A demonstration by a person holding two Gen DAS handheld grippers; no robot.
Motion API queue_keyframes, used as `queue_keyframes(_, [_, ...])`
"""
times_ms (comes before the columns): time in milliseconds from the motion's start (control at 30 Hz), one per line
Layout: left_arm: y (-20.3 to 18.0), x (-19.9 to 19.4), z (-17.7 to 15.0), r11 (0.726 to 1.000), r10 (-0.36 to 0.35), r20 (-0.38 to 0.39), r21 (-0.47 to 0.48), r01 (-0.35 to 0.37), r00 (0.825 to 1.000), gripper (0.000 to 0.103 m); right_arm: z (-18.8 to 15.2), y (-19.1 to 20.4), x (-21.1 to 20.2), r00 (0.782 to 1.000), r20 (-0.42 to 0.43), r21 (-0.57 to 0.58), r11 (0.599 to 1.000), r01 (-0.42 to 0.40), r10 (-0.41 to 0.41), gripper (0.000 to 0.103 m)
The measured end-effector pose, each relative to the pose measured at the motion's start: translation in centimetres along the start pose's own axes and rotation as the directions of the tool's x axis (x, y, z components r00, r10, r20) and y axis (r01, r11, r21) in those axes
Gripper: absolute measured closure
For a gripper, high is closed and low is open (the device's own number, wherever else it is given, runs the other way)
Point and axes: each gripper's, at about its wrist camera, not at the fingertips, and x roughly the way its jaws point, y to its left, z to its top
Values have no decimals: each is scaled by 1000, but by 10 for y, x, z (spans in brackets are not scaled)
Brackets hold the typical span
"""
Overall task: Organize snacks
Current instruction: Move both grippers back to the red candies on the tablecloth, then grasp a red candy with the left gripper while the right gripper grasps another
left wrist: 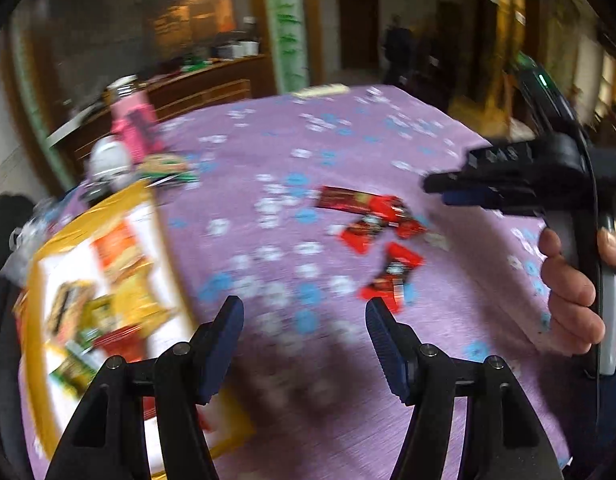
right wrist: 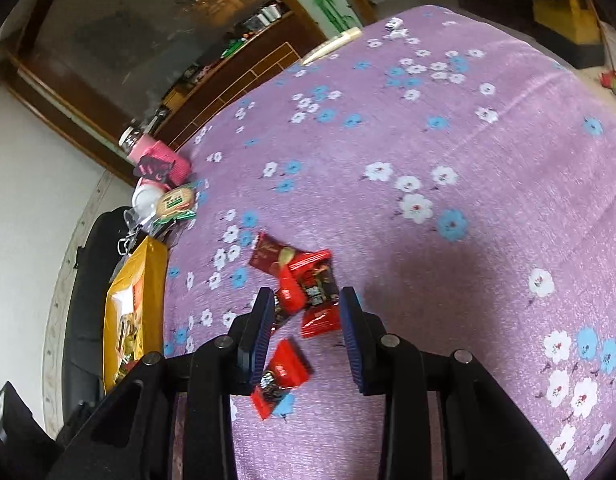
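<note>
Several snacks already lie in the yellow tray [left wrist: 60,248], while red snack packets [right wrist: 304,280] wait loose on the purple tablecloth [right wrist: 467,140] beneath the empty, narrowly parted right gripper [right wrist: 302,300] and half-open, empty left gripper [left wrist: 304,308].

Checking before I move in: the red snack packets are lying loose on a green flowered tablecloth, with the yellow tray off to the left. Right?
Not quite: the tablecloth is purple with blue and white flowers, not green. The right wrist view shows it clearly. The rest holds: the red snack packets lie loose on it, and the yellow tray sits off to the left.
</note>
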Motion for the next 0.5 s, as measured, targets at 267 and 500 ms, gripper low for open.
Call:
queue_keyframes(267, [-50,59,17,987,-10,-100,158,26,995,36,0,-4,-3,1000,4,20,1000,-8,7,71])
queue_keyframes(500, [-58,86,18,991,-10,-106,133,24,994,49,0,-6,-2,1000,2,24,1000,-5,5,71])
